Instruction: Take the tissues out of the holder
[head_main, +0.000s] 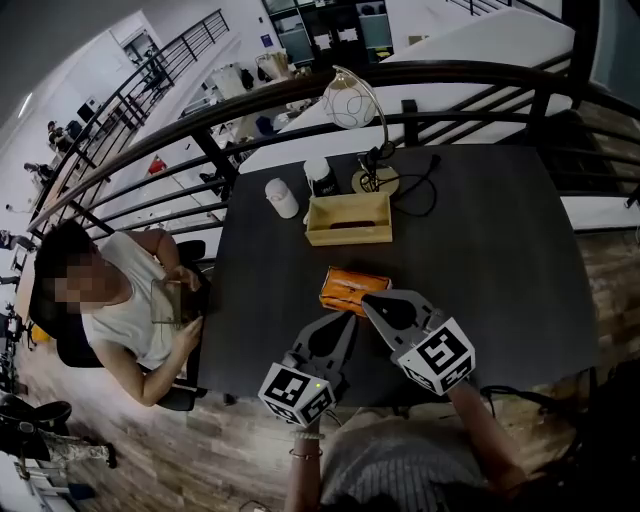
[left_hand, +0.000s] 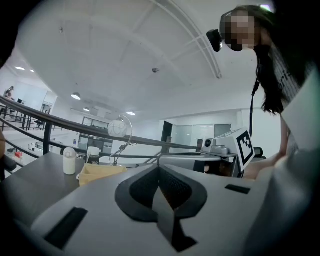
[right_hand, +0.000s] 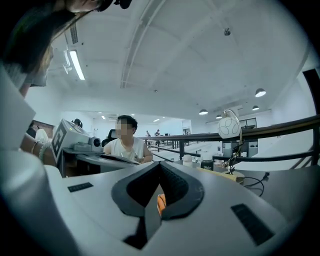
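Observation:
The wooden tissue holder (head_main: 348, 220) stands in the middle of the dark table (head_main: 500, 260), and in the left gripper view the holder (left_hand: 100, 172) shows at the left. An orange tissue pack (head_main: 352, 290) lies flat on the table in front of it, outside the holder. My right gripper (head_main: 368, 298) is shut, its tip at the pack's near right corner; a sliver of the orange pack (right_hand: 161, 202) shows behind its closed jaws. My left gripper (head_main: 350, 320) is shut too, just below the pack, holding nothing. Both point up and forward.
A white bottle (head_main: 281, 197) and a dark jar with a white lid (head_main: 320, 177) stand left of the holder. A globe lamp (head_main: 352, 100) with its base (head_main: 375, 180) and cable sits behind it. A seated person (head_main: 120, 300) is at the table's left edge, with a railing (head_main: 450, 75) beyond.

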